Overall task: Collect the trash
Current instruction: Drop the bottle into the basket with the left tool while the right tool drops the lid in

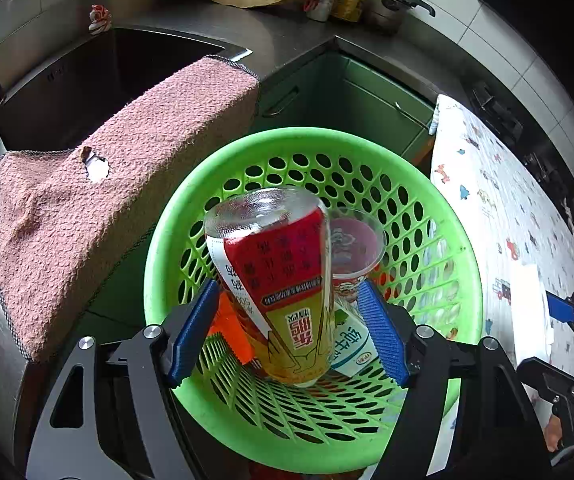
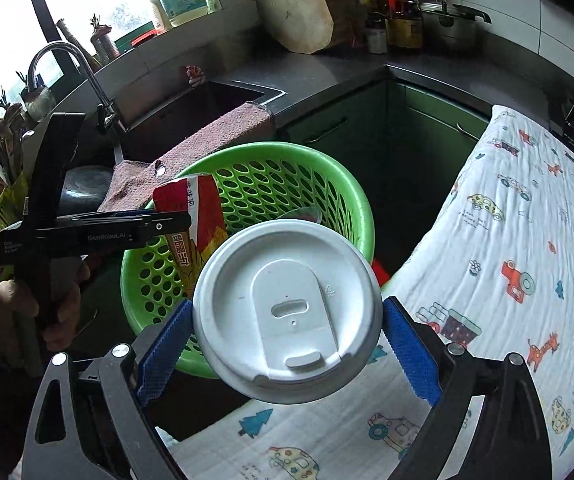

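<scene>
Green perforated basket [image 1: 463,264], round, standing between the sink side and the cloth-covered desk [image 2: 527,240]. Contents: one clear plastic cup [image 1: 357,248] with a reddish print, upright against the far right of the interior; one green-and-white carton [image 1: 353,346] lying flat on the bottom; one orange scrap [image 1: 229,330] at the near left. Bottle [image 1: 283,280], clear plastic with red and yellow label, tilted base-up inside the basket, neck end low near the basket floor. Left tool [image 1: 287,330]: blue ribbed fingers [image 1: 193,332] spread on either side of the bottle; the left pad lies just beside the label, the right pad stands apart from it, so nothing is pinched. Right tool [image 2: 287,338]: blue fingers [image 2: 415,348] pressed against both sides of a paper cup with a white sip lid [image 2: 287,312], lid facing the camera, held near the basket's rim on the cloth side. From the right wrist view the left tool's black frame and the hand [image 2: 27,312] gripping it appear at the left, with the bottle's label showing over the basket rim. Surroundings: pink towel [image 1: 107,200] draped over the sink edge, steel sink [image 2: 215,100] with curved tap [image 2: 71,64], round wooden chopping block [image 2: 299,12], bottles and a lidded pot [image 2: 451,24] at the back, white cloth printed with cars and animals.
</scene>
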Motion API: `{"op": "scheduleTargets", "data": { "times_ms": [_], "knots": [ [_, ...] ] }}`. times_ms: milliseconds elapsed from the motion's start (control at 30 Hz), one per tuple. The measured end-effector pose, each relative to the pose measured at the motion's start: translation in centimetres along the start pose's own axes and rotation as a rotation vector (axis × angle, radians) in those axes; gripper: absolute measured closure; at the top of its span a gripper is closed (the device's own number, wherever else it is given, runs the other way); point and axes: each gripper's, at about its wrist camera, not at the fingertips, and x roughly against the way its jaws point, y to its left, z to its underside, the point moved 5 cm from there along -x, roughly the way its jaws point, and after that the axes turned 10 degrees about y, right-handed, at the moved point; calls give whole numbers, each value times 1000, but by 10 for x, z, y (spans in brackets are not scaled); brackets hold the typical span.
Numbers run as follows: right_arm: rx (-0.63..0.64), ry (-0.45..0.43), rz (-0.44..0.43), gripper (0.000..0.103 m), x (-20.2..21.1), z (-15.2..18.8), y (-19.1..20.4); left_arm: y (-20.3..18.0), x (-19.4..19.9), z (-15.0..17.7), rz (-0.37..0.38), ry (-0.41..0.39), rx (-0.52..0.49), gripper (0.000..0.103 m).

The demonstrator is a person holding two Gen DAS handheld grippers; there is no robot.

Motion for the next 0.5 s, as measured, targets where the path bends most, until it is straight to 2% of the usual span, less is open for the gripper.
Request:
{"op": "scheduleTargets", "data": {
  "times_ms": [500],
  "knots": [
    [-7, 7, -49, 12, -23, -21, 17, 21, 37, 19, 18, -60, 35, 20]
  ]
}}
